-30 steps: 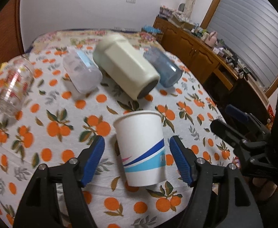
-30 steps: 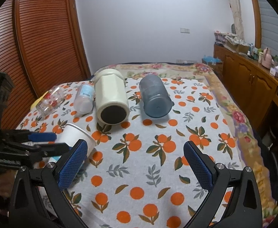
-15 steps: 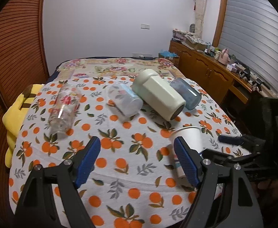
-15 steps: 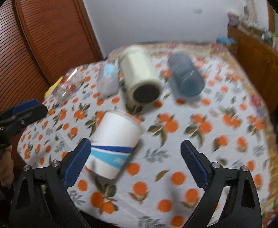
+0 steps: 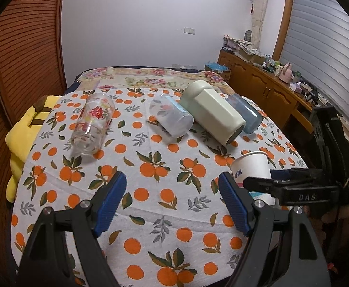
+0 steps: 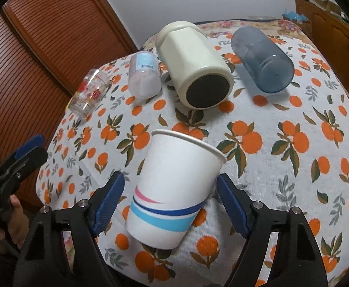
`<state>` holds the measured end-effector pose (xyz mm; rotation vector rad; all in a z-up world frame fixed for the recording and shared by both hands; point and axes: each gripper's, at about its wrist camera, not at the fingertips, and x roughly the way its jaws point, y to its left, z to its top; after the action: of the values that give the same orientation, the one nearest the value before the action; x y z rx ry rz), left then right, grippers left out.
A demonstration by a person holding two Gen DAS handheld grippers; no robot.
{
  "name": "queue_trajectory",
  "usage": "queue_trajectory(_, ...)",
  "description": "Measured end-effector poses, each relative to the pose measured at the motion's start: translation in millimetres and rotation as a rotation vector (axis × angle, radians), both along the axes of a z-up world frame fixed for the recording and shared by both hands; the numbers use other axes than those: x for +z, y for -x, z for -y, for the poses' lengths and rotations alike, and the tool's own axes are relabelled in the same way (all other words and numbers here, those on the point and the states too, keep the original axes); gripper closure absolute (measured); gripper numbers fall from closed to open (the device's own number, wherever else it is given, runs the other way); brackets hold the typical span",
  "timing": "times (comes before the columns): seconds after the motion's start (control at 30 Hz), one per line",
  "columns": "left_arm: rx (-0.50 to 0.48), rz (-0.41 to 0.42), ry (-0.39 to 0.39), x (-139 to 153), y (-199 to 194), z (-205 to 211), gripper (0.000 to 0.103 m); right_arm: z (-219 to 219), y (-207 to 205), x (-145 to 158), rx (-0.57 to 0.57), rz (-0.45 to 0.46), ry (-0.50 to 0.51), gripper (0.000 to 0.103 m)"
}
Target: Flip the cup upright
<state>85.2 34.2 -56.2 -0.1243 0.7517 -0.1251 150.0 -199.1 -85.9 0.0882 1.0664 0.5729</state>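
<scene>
A white paper cup point(image 6: 174, 186) with blue and pink stripes lies on its side on the orange-print tablecloth point(image 6: 281, 148), mouth pointing away. My right gripper point(image 6: 169, 201) is open with its blue pads either side of the cup, not touching it. In the left wrist view the cup point(image 5: 252, 167) sits at the right, partly behind the right gripper's black fingers point(image 5: 270, 184). My left gripper point(image 5: 172, 201) is open and empty over bare cloth, left of the cup.
Further back lie a clear printed glass point(image 6: 88, 93), a frosted plastic cup point(image 6: 144, 76), a large cream jar point(image 6: 193, 64) and a blue tumbler point(image 6: 262, 59), all on their sides. A yellow cushion point(image 5: 24, 131) is at the left edge. A wooden sideboard point(image 5: 265, 88) stands to the right.
My left gripper has drawn back from the paper cup and left of it. My right gripper has moved in and down, and now straddles the cup.
</scene>
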Motion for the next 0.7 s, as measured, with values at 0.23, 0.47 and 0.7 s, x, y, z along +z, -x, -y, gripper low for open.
queue_trajectory(0.23,-0.001,-0.011,0.003,-5,1,-2,0.024,-10,-13,-10,0.030,-0.096,0.006,0.027)
queue_trajectory(0.47,0.002,-0.011,0.006,-7,2,-6,0.024,-22,-33,-11,0.058,-0.152,0.078,0.027)
queue_trajectory(0.7,0.011,-0.023,0.011,-13,4,-12,0.024,-32,-46,-16,0.086,-0.197,0.117,0.028)
